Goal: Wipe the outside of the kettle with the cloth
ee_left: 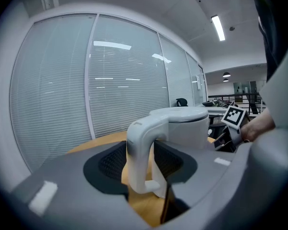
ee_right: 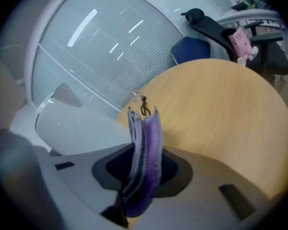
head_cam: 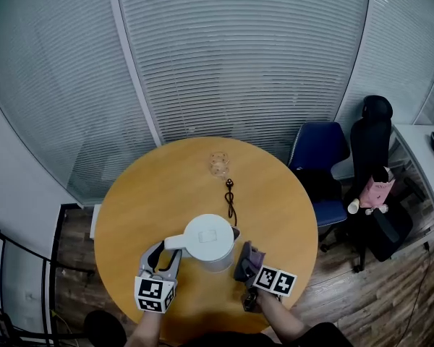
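We count one round wooden desk (head_cam: 130,194). On it: one white plastic electric kettle (head_cam: 210,241), one folded purple cloth (ee_right: 146,152), one small clear glass piece (head_cam: 218,164), one short dark cord (head_cam: 231,199). Two tongs, left tongs (head_cam: 165,255) and right tongs (head_cam: 246,266), one marker cube each. Beside the desk: two office chairs, one blue chair (head_cam: 320,154) and one black chair (head_cam: 371,143), plus one pink soft toy (head_cam: 376,191).

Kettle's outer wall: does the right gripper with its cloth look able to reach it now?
Probably yes: the right gripper, shut on the purple cloth, is close beside the white kettle, nothing between them.
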The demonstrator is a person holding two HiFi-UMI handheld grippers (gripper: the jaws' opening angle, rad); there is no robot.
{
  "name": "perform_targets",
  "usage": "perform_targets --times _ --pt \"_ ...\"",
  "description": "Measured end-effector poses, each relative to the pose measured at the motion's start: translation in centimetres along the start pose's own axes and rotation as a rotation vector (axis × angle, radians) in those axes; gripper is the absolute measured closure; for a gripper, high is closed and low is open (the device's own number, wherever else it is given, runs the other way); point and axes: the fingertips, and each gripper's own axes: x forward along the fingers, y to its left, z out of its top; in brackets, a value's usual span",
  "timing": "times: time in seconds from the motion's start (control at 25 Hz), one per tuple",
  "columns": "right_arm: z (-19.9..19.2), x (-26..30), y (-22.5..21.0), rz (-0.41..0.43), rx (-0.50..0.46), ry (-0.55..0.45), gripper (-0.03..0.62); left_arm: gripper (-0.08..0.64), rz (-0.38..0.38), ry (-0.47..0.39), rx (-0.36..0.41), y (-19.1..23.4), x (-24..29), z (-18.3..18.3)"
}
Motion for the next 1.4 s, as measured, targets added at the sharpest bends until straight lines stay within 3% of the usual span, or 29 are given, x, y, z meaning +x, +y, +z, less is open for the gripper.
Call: perform_targets --times 0.36,0.64,0.84,1.08,1.4 --pt "-0.3 -7.8 6.2 0.026 -0.187 -0.181 0.492 0.391 -0.054 -0.025 -0.054 -0.1 -3.4 -0.4" --pt "-3.4 -12.7 10.1 0.027 -0.207 -0.290 0.492 0.394 -0.131 -0.045 -0.077 -1.2 -7.2 -2.3" --pt "-5.4 -15.6 11.4 -0.002 -0.202 -0.359 0.492 0.474 -0.203 -0.047 -0.078 -2.5 -10.0 -3.3" --pt "-7.5 -17.8 14.0 -0.006 -0.302 -0.392 0.492 0.531 -0.237 -0.034 -0.063 -2.4 -13.2 -4.1" --pt "-7.9 -20.2 14.7 0.012 -0.443 -0.369 0.492 0.549 -0.224 0.004 -0.092 -4.6 -16.9 -5.5"
